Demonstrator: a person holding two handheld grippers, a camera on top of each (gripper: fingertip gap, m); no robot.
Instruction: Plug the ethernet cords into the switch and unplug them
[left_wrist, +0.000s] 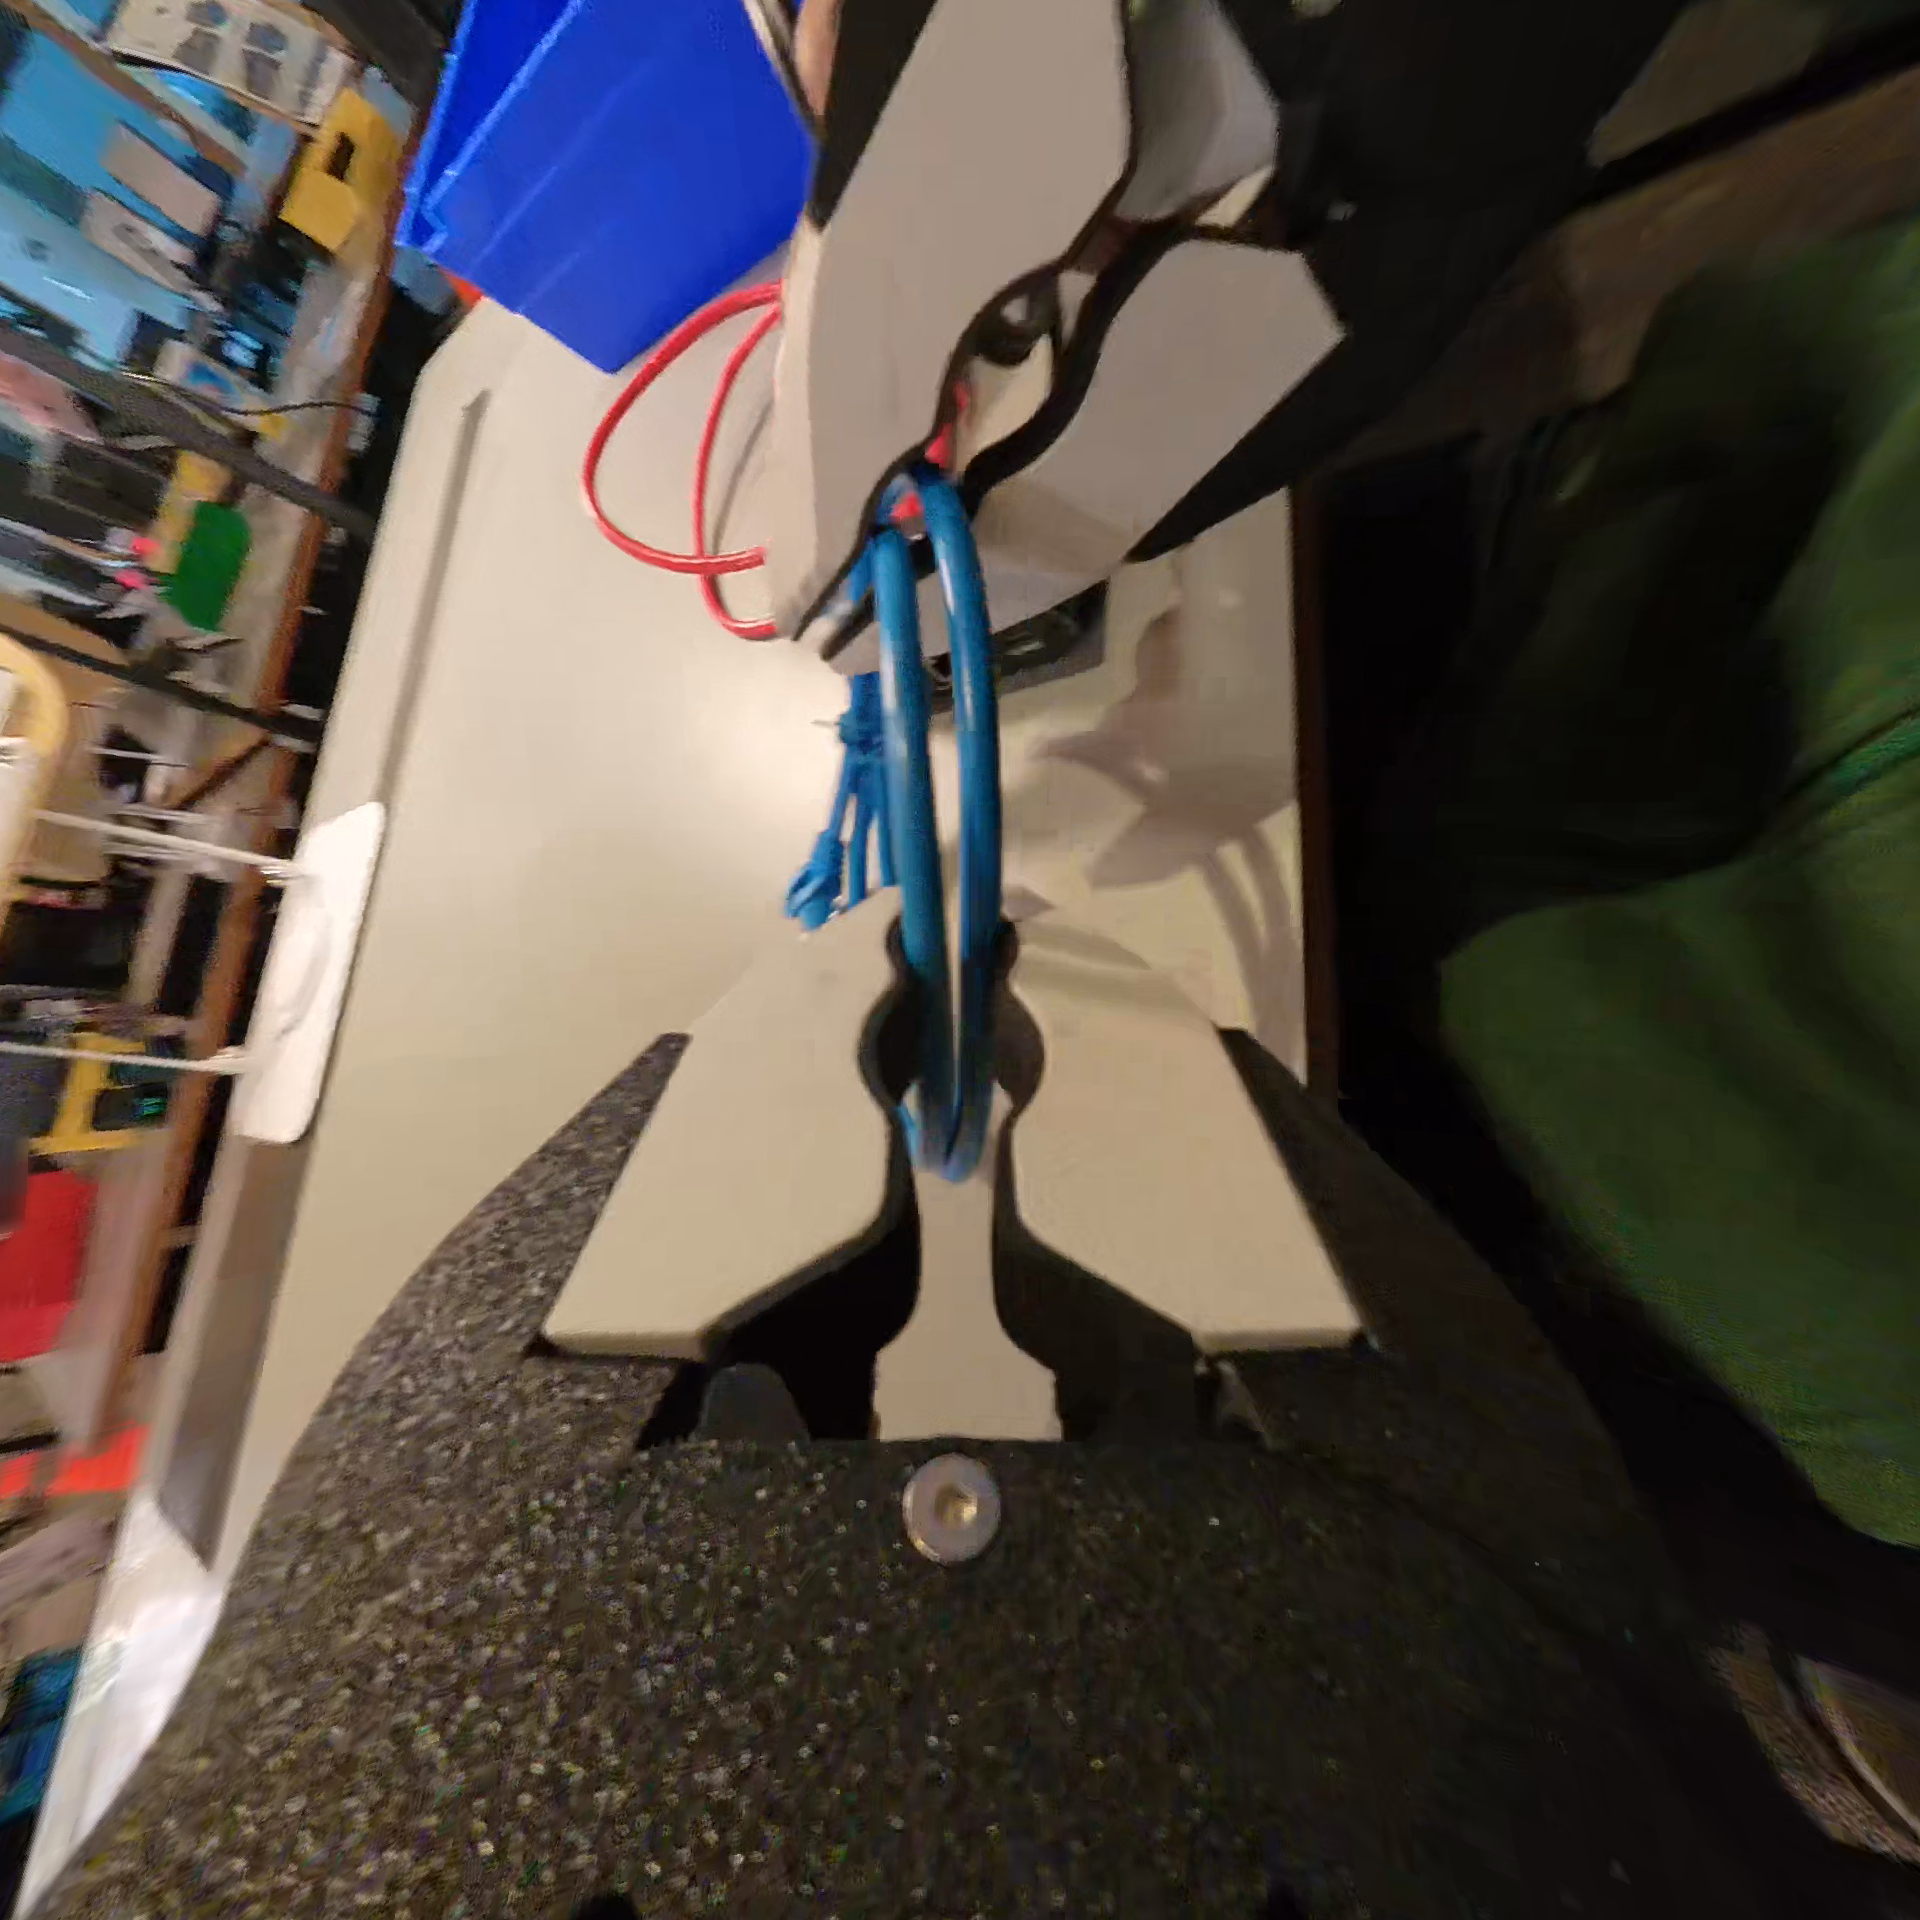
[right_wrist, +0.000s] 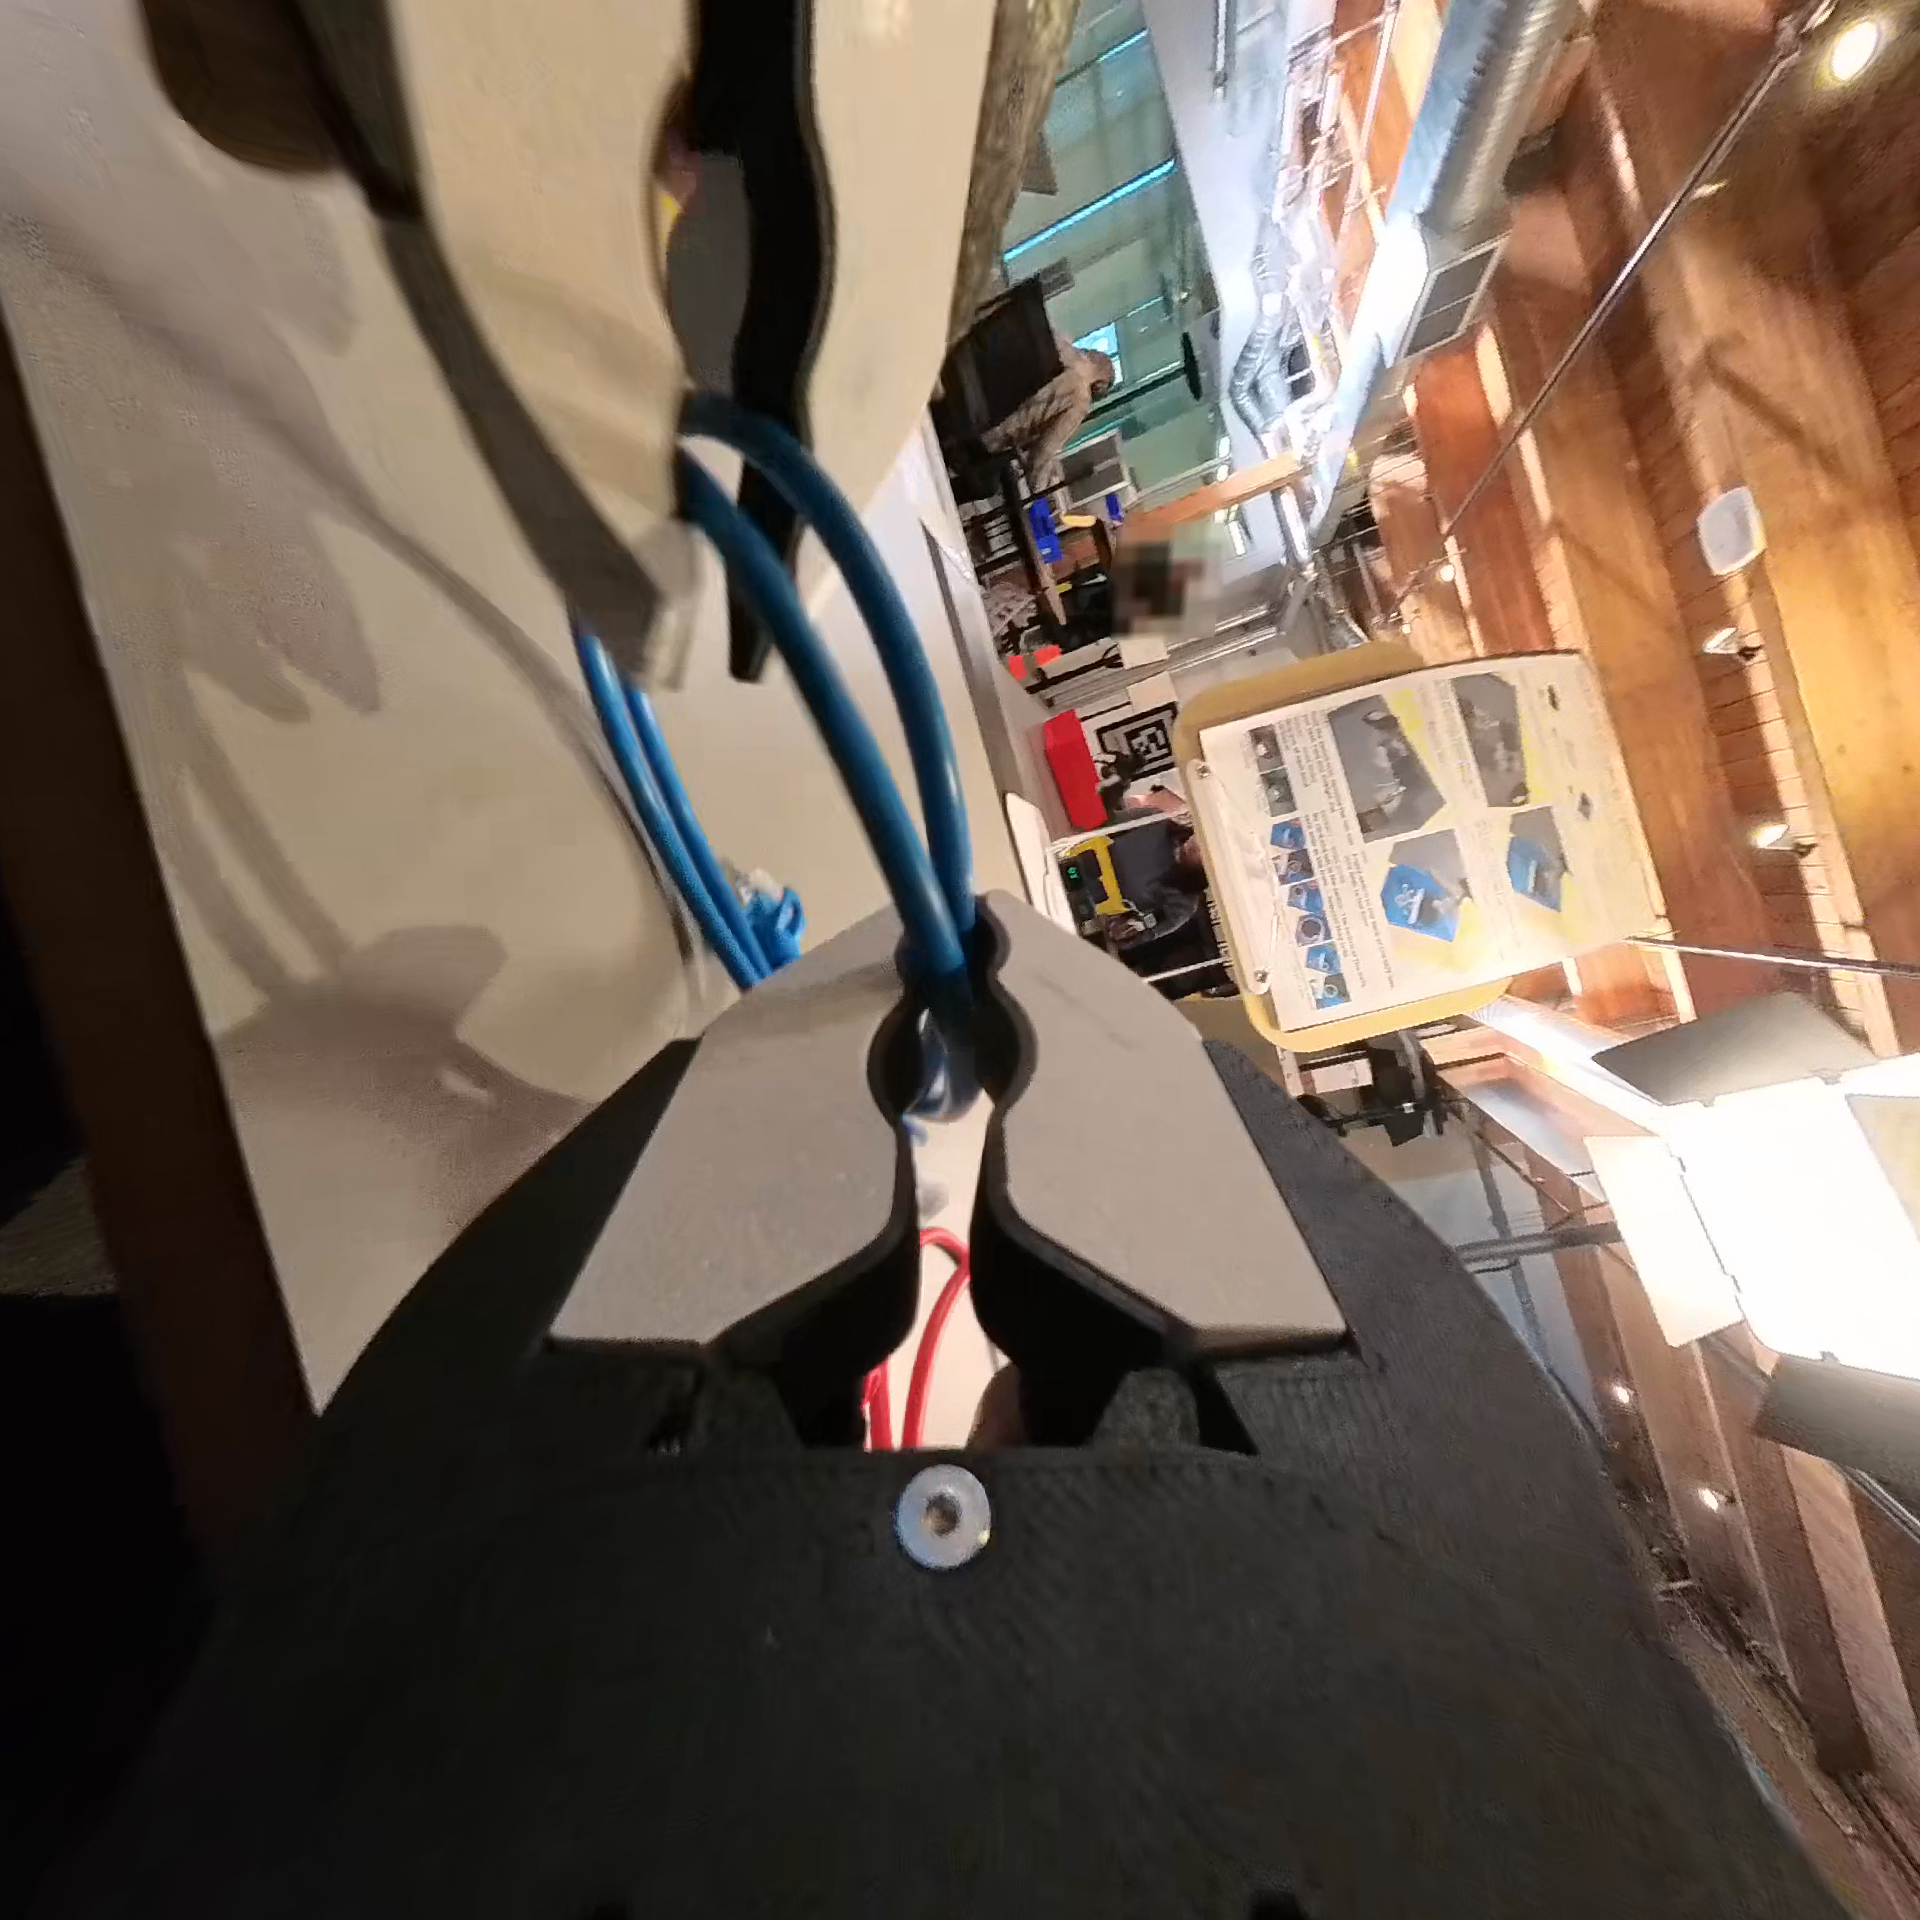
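A blue ethernet cord (left_wrist: 940, 748) is looped between both grippers above the white table (left_wrist: 582, 727). My left gripper (left_wrist: 943, 951) is shut on one end of the loop. My right gripper (right_wrist: 940, 940) is shut on the blue cord (right_wrist: 883, 727) too. Each gripper shows at the top of the other's view, the right one (left_wrist: 925, 499) and the left one (right_wrist: 717, 457). The cord's spare strands and a blue plug (left_wrist: 821, 883) hang below. A red cord (left_wrist: 644, 468) lies on the table. A white device with dark openings (left_wrist: 1049, 639), perhaps the switch, is mostly hidden behind the right gripper.
A blue bin (left_wrist: 613, 156) stands at the far end of the table. A white plate (left_wrist: 312, 966) sits at the table's left edge. A green cloth (left_wrist: 1683, 935) fills the right side. A poster board (right_wrist: 1423, 831) stands beyond the table in a busy workshop. Left tips to right tips: about 6 cm.
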